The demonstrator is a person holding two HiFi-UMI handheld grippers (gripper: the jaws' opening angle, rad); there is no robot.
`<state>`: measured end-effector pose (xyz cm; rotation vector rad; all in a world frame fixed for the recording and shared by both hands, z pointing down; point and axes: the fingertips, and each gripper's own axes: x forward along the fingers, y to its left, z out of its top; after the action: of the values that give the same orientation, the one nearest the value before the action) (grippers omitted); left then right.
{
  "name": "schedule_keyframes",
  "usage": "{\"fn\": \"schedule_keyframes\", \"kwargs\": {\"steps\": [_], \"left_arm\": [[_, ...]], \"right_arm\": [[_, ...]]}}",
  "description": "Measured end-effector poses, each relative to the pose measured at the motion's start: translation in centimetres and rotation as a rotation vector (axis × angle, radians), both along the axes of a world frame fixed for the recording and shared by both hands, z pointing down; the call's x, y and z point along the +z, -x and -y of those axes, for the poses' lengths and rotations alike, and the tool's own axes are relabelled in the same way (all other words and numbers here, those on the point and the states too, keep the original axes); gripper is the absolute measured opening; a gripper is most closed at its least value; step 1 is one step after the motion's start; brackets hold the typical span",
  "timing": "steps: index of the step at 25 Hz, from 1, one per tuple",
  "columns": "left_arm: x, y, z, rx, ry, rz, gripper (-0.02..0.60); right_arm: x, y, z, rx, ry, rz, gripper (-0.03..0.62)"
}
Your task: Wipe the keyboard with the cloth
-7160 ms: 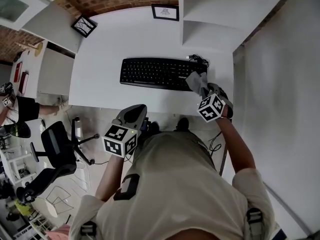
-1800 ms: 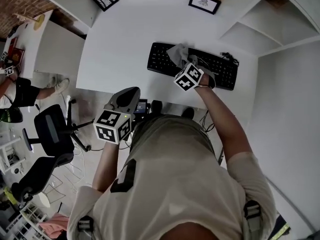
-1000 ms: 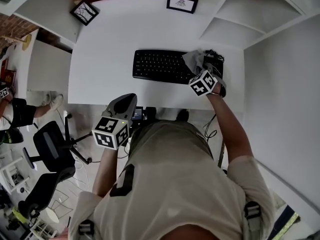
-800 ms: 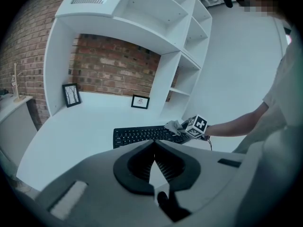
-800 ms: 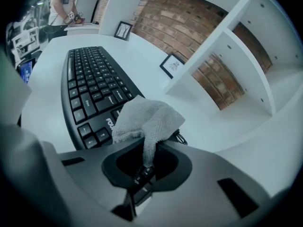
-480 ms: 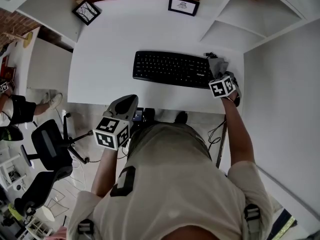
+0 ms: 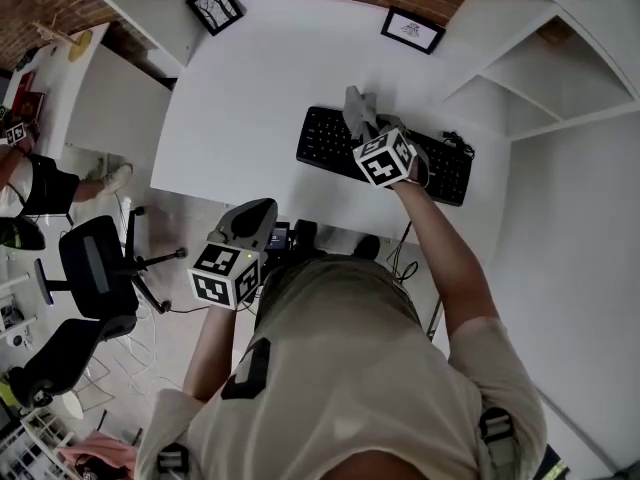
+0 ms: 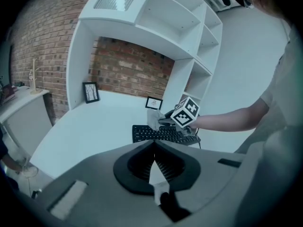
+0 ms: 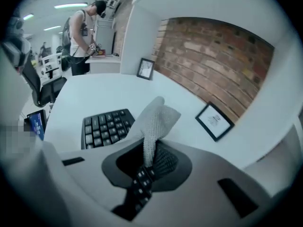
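Observation:
A black keyboard (image 7: 325, 140) lies on the white desk (image 7: 250, 98). My right gripper (image 7: 362, 128) hovers over the keyboard's left-middle part, shut on a grey mesh cloth (image 7: 357, 111) that sticks up past the jaws. In the right gripper view the cloth (image 9: 154, 122) is pinched between the jaws, with the keyboard (image 9: 105, 126) just beyond. My left gripper (image 7: 250, 218) hangs off the desk's front edge, shut and holding nothing. The left gripper view shows the keyboard (image 8: 156, 134) and the cloth (image 8: 154, 119) ahead.
Two small picture frames (image 7: 217, 6) (image 7: 412, 29) stand at the desk's back by the brick wall. White shelving (image 7: 530, 68) rises on the right. An office chair (image 7: 90, 268) stands on the floor at the left. A person (image 9: 83, 32) stands far behind.
My right gripper has swept the cloth from the keyboard's right end leftward to its left-middle part. The left gripper has stayed by the desk's front edge.

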<state>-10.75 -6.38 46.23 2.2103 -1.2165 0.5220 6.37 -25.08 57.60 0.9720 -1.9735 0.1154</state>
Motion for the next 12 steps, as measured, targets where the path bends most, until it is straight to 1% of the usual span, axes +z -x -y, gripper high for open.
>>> {"fn": "schedule_keyframes", "kwargs": {"steps": [3, 6, 9, 12], "left_arm": [[0.2, 3.0, -0.7, -0.058, 0.015, 0.001, 0.005], [0.6, 5.3, -1.6, -0.095, 0.039, -0.001, 0.003], [1.2, 6.8, -2.1, -0.125, 0.063, -0.005, 0.005], [1.3, 7.7, -1.5, -0.134, 0.067, -0.006, 0.005]], "right_arm": [[1.0, 6.2, 1.0, -0.088, 0.016, -0.018, 0.021], [2.4, 9.9, 1.8, -0.134, 0.037, -0.054, 0.021], [3.6, 11.8, 2.6, -0.149, 0.048, -0.075, 0.021], [4.1, 11.9, 3.1, -0.153, 0.044, -0.097, 0.021]]}}
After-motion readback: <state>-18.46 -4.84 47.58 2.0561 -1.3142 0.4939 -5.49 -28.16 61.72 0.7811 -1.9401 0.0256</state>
